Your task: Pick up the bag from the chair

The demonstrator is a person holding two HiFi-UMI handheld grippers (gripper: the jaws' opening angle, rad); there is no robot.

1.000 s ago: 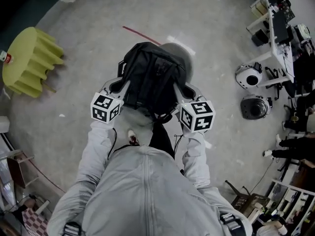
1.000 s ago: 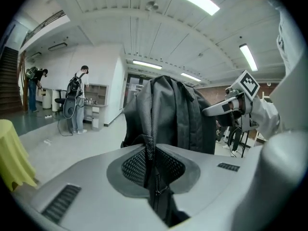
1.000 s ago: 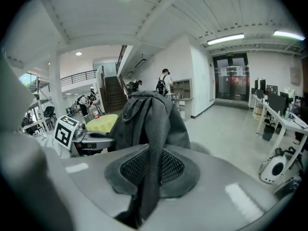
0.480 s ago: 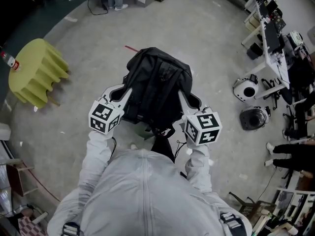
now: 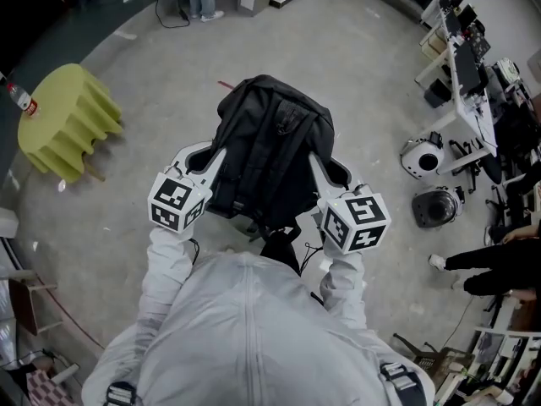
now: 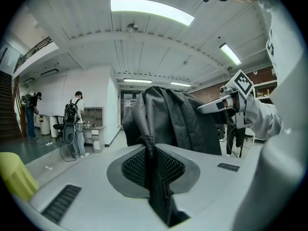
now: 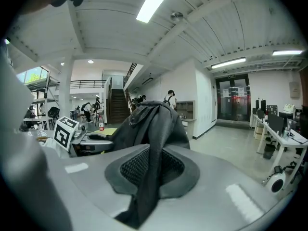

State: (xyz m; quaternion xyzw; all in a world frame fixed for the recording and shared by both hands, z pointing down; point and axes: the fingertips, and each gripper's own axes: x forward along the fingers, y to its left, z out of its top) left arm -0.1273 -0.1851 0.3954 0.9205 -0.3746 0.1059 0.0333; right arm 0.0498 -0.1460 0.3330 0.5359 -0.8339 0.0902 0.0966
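head view | left gripper [image 5: 217, 162], right gripper [image 5: 316, 167] tips hidden under bag [image 5: 270, 142] | person [image 5: 494, 265] cut by right edge

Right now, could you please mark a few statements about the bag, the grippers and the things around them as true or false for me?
1. The left gripper and the right gripper are both shut on the bag. True.
2. The bag is red. False: it is black.
3. A bottle stands on the yellow table. True.
4. In the head view, the yellow table is on the bag's right. False: it is on the bag's left.
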